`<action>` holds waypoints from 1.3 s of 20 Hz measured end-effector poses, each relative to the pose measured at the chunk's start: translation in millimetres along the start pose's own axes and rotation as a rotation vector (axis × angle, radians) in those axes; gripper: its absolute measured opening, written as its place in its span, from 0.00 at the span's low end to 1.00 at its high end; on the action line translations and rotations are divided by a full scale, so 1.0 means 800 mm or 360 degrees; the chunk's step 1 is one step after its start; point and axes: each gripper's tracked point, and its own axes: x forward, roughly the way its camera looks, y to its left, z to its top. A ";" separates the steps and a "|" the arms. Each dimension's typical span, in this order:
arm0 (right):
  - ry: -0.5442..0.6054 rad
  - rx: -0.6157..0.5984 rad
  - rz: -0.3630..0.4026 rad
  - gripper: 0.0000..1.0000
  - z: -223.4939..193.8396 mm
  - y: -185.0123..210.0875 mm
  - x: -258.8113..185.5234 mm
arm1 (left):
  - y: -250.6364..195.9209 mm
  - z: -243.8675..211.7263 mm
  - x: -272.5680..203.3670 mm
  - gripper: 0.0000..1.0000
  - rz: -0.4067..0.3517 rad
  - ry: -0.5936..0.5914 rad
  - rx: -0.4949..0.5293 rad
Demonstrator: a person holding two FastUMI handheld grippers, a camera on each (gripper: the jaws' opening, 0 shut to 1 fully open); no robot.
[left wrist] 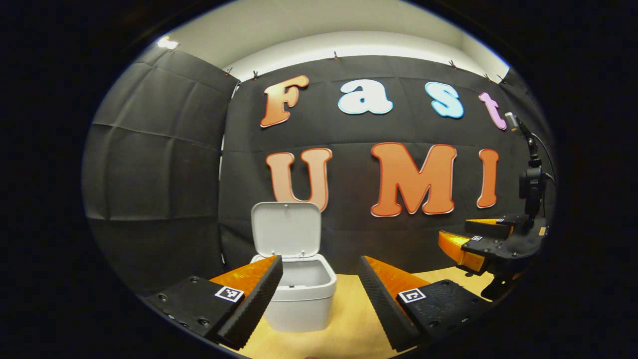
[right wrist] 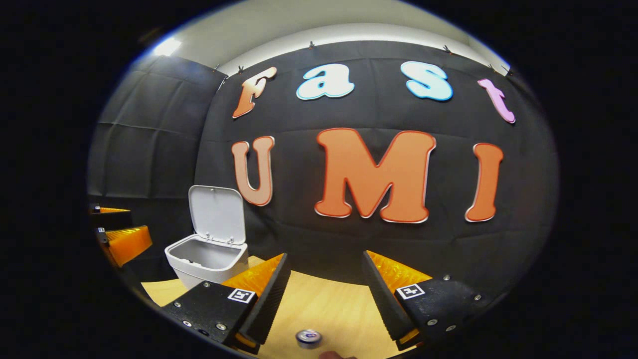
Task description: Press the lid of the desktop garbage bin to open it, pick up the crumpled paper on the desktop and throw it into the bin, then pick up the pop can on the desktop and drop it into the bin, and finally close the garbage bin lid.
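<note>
Left gripper view. Left gripper point(left wrist: 319, 294): fingers spread wide, nothing between them, held above the wooden desktop point(left wrist: 349, 324). Garbage bin point(left wrist: 304, 299): white, standing on the desktop toward its back edge near the black cloth wall, partly behind the left-hand finger. Lid point(left wrist: 286, 230): raised upright on its rear hinge, leaving the bin mouth uncovered; what lies inside cannot be told. Right gripper point(left wrist: 466, 239): farther off at the right, raised above the desktop, seen from the side, a gap showing between its two fingers and nothing in it. Camera on a stand point(left wrist: 531, 179): dark, behind that gripper at the right.

Right gripper view. Right gripper point(right wrist: 321, 294): fingers set wide apart, empty, above the desktop point(right wrist: 324, 304). Pop can point(right wrist: 308, 337): upright on the desktop at its near edge, top visible, low between the two fingers and touching neither. Garbage bin point(right wrist: 209, 264): at the left, toward the back edge, lid point(right wrist: 218, 213) standing open. Left gripper point(right wrist: 117, 234): at the far left, beside the bin, two fingers one above the other with a gap between.
</note>
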 end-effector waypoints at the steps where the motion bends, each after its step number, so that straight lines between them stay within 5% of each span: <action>1: -0.0005 0.0006 -0.0024 0.87 0.005 -0.012 -0.013 | -0.015 -0.001 0.001 0.96 -0.0042 -0.0002 -0.0005; 10: -0.0022 0.0041 -0.0294 0.87 0.014 -0.098 -0.106 | -0.147 -0.045 0.017 0.96 -0.0404 -0.0005 -0.0089; 26: 0.0204 -0.0106 -0.0691 0.87 -0.019 -0.151 -0.144 | -0.251 -0.401 0.095 0.99 -0.0735 0.0505 0.0198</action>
